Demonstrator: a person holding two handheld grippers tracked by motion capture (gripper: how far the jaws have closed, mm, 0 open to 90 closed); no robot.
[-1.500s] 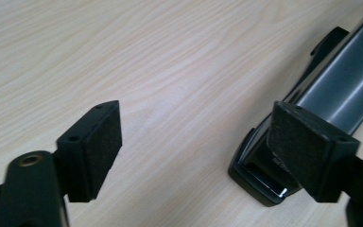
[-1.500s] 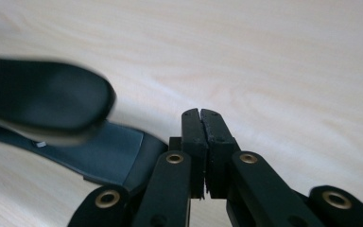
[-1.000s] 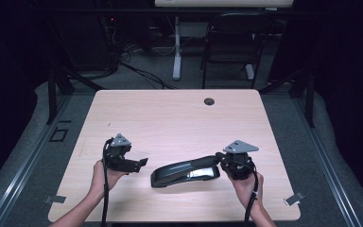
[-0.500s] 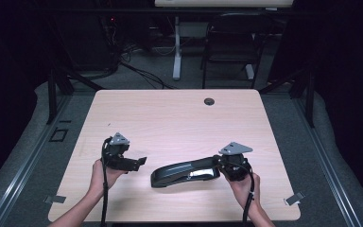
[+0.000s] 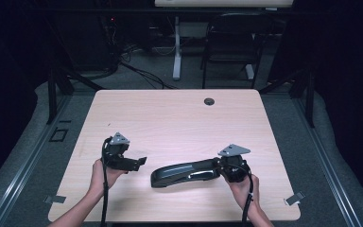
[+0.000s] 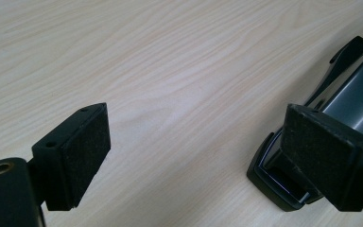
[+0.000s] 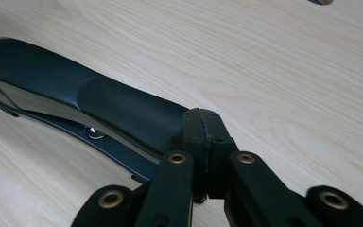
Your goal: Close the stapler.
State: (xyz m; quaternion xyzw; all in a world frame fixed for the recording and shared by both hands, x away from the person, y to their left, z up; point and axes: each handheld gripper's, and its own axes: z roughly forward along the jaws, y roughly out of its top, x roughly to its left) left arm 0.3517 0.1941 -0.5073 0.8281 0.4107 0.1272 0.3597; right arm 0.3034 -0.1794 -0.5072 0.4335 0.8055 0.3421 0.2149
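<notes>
So I'm at the bracing step: my right gripper [image 5: 216, 165] sits at the rear end of the big black stapler [image 5: 184, 172], jaws pressed together with no gap between the pads [image 7: 202, 130]. I can't tell whether they pinch a thin part of the stapler or just rest against it. The stapler lies flat on the table [image 5: 179, 118], near its front edge, right of centre, nose pointing toward my left gripper [image 5: 142, 161].

My left gripper is spread wide, holding nothing, just beside the stapler's nose; in its own view the stapler's open front end [image 6: 283, 182] lies close to one pad [image 6: 328, 153].

Next move, I judge: bring the left gripper in over the nose and close on it, keeping low and level so the pad doesn't knock the stapler askew.

Room: plenty of bare wood behind the stapler, up to the cable grommet [image 5: 209, 101]. Little margin toward the front edge, so I'd work away from it.
</notes>
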